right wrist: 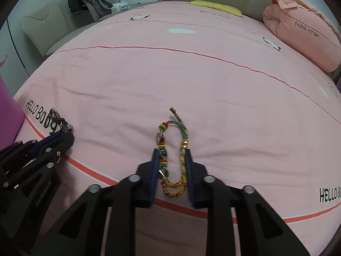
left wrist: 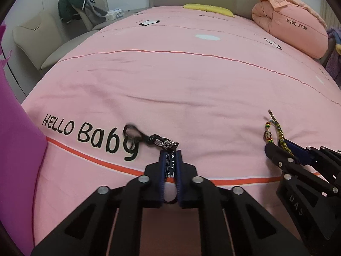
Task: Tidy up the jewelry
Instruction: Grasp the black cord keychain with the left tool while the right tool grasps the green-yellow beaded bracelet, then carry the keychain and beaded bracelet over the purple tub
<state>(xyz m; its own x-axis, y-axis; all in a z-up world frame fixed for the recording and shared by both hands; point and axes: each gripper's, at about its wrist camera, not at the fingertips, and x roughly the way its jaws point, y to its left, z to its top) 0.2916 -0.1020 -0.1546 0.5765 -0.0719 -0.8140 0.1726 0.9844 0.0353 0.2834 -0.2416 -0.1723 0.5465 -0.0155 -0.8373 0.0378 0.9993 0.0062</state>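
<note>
Pink bedsheet (left wrist: 181, 81) with "HELLO Baby" print and orange stripes. Rolled pink quilt (left wrist: 292, 29) far right. Yellow pillow (left wrist: 207, 8) at headboard. Beige chair (left wrist: 36, 40) at left, dark jacket (left wrist: 73, 6) draped behind it. Tissue pack (left wrist: 115, 13) nearby. Purple object (left wrist: 17, 149) at left edge.

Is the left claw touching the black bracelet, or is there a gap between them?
Touching. In the left wrist view, the left claw has its two fingers pressed on the black bracelet, whose clasp end sticks out beyond the tips.

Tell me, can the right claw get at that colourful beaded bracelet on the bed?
Yes, it seems so: the right claw already straddles the beaded bracelet, both strands between its pads, nothing in the way on the pink bedsheet.
</note>
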